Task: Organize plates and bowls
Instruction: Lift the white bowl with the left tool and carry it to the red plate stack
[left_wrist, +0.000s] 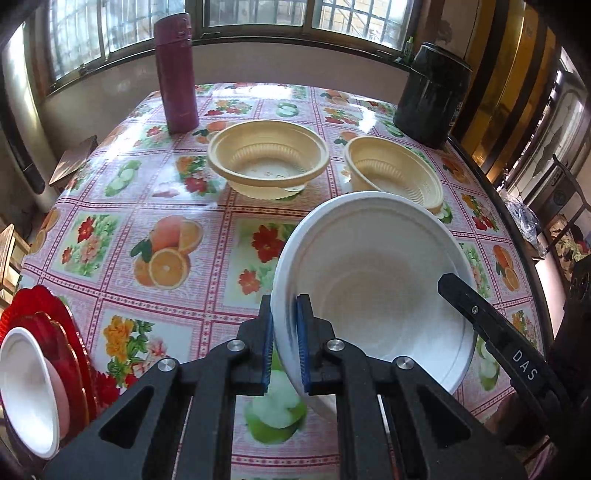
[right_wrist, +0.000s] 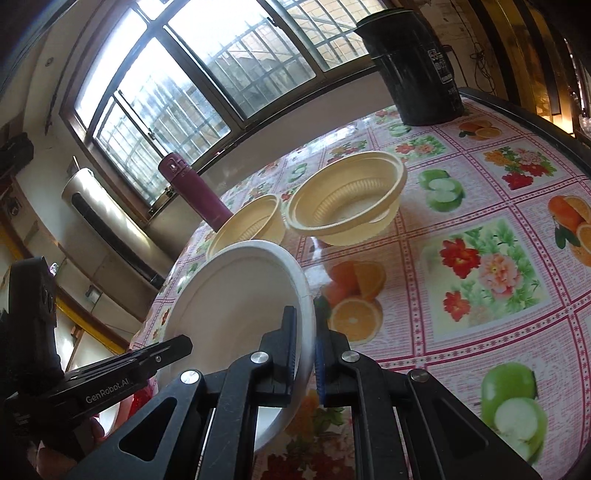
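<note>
A white bowl (left_wrist: 369, 277) (right_wrist: 240, 295) hangs tilted above the flowered tablecloth, held by both grippers. My left gripper (left_wrist: 284, 314) is shut on its left rim, the blue pads pressed on either side of the wall. My right gripper (right_wrist: 306, 325) is shut on the opposite rim; one of its fingers (left_wrist: 465, 302) reaches over the bowl in the left wrist view. Two yellow ribbed bowls (left_wrist: 267, 158) (left_wrist: 395, 173) stand side by side farther back on the table. At the near left, a white bowl (left_wrist: 26, 387) sits in a pink one on red plates (left_wrist: 48, 306).
A maroon flask (left_wrist: 175, 74) stands at the back left and a black canister (left_wrist: 432, 96) at the back right. The table's dark rim (left_wrist: 509, 221) curves along the right side. Windows line the far wall.
</note>
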